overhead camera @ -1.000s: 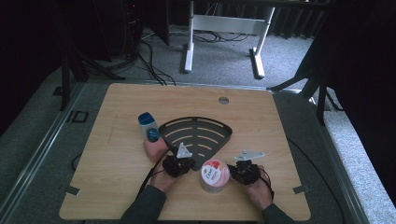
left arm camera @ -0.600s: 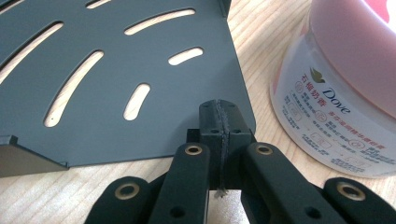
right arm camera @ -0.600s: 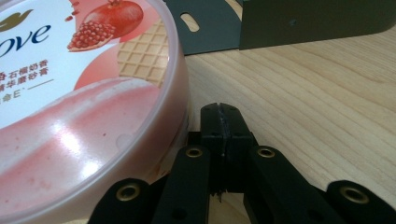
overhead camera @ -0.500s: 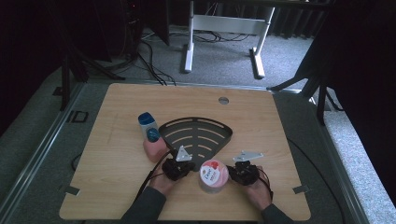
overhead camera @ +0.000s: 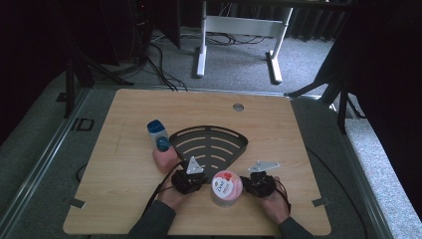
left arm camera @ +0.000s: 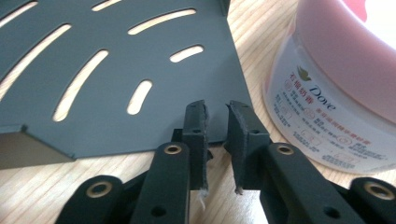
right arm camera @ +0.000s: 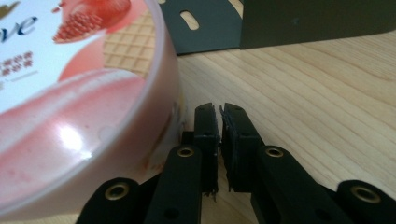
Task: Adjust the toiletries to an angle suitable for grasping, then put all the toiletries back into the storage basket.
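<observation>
High view shows the wooden surface (overhead camera: 124,199), on it the black slotted rack (overhead camera: 209,144), and just before it the pink Dove jar (overhead camera: 226,188) between both grippers. The left gripper (overhead camera: 191,175) has just been opening, a small empty gap; the right gripper (overhead camera: 259,180) also, barely parted, empty. I judge the grasp is only starting: next, jaws must widen around the jar.

Dim, dark surroundings, soft close-ups

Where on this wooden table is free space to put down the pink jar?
Bare wood lies on the wide right side, between the black slotted corner shelf and the table's right edge, also along the far edge. It is crowded at front centre: pink round Dove jar, both grippers, and the blue-capped bottle.
</observation>
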`<state>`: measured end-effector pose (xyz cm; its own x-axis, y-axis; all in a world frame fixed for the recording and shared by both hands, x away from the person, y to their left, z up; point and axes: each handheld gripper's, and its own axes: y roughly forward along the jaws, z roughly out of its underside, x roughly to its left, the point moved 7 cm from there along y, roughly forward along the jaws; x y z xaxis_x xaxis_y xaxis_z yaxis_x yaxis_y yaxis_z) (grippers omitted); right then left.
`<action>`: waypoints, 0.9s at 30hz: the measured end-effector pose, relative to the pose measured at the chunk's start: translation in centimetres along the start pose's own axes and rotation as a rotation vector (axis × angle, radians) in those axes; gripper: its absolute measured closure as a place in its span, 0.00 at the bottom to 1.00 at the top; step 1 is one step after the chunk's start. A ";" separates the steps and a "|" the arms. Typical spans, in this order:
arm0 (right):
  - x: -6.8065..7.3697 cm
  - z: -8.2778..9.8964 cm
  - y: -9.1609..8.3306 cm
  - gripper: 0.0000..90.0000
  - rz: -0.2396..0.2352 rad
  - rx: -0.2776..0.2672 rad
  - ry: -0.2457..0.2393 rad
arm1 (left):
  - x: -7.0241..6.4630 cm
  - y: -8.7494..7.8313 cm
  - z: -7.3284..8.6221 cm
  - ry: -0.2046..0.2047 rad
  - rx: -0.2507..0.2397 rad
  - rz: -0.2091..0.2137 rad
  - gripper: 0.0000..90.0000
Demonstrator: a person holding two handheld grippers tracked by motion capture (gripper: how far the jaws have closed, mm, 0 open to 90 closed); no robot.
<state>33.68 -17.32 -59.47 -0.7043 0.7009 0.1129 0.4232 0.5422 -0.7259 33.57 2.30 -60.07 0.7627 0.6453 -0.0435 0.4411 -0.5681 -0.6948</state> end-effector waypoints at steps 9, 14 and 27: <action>-1.1 0.6 -0.2 0.72 0.020 0.025 -0.027 | 0.3 -1.6 0.1 0.013 -0.034 0.000 0.68; -1.4 0.7 -0.3 0.57 0.009 0.028 -0.043 | 0.6 -2.3 0.4 0.002 -0.050 0.025 0.65; -2.1 1.3 -0.6 0.32 0.022 0.078 -0.161 | -0.1 -2.8 1.3 0.041 -0.027 0.084 0.56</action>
<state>34.20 -19.71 -60.19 -0.7804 0.6252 -0.0095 0.3986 0.4857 -0.7779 31.60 4.52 -59.04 0.8159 0.5737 -0.0715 0.3868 -0.6336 -0.6700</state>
